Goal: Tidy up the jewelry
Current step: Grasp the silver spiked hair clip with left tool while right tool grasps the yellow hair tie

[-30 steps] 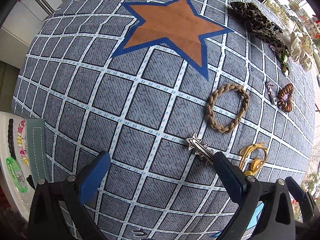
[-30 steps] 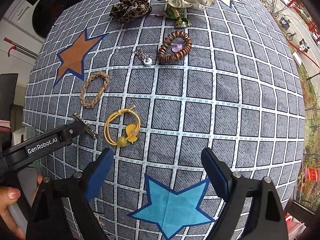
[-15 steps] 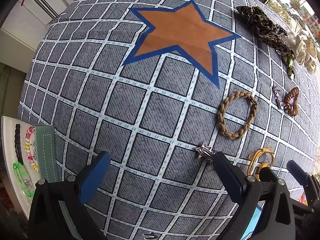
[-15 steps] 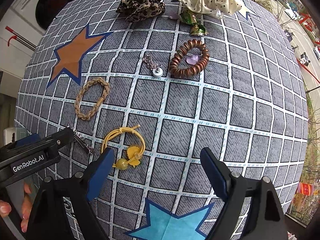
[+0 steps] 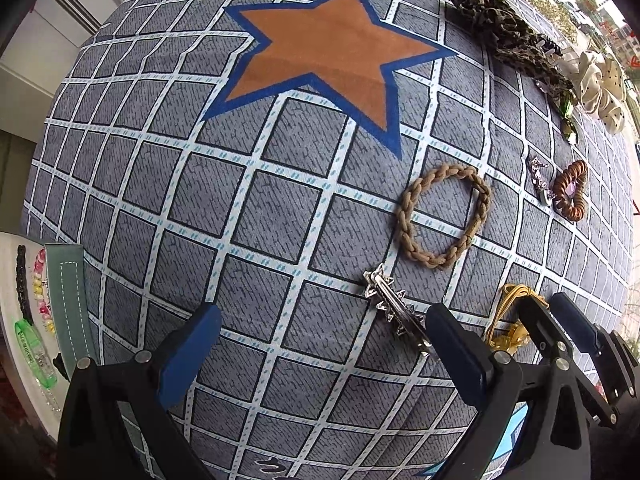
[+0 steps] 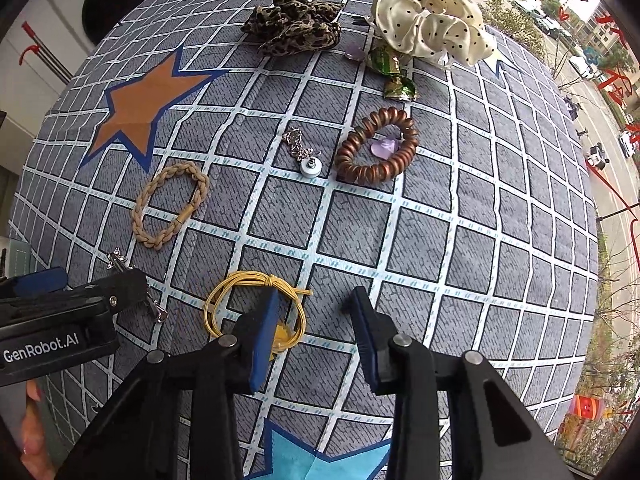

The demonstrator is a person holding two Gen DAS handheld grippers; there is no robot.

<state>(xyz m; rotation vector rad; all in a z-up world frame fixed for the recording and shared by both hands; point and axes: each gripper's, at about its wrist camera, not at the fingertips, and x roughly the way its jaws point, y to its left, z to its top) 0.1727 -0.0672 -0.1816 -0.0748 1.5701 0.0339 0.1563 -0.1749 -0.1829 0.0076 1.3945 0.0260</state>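
Note:
A yellow cord hair tie (image 6: 224,296) with yellow beads lies on the grey checked cloth (image 6: 460,216). My right gripper (image 6: 314,320) points down over it and its jaws are closing. Its left finger (image 6: 260,336) stands inside the loop, and the loop's right edge lies between the jaws with no pad pressing on it. In the left wrist view the right gripper (image 5: 560,328) covers part of the yellow tie (image 5: 516,294). My left gripper (image 5: 320,344) hangs open beside a silver star hair clip (image 5: 394,308), which lies against its right finger (image 5: 456,352).
A tan braided bracelet (image 6: 138,216), a silver chain pendant (image 6: 310,168), a copper coil tie (image 6: 360,176), a green clip (image 6: 396,84), a leopard scrunchie (image 6: 296,24) and a dotted white scrunchie (image 6: 428,24) lie farther back. A white tray (image 5: 8,280) with bracelets sits off the cloth's left edge.
My right gripper has moved left and down onto the yellow tie, and its jaws have narrowed from wide open. The left gripper has stayed open in about the same place.

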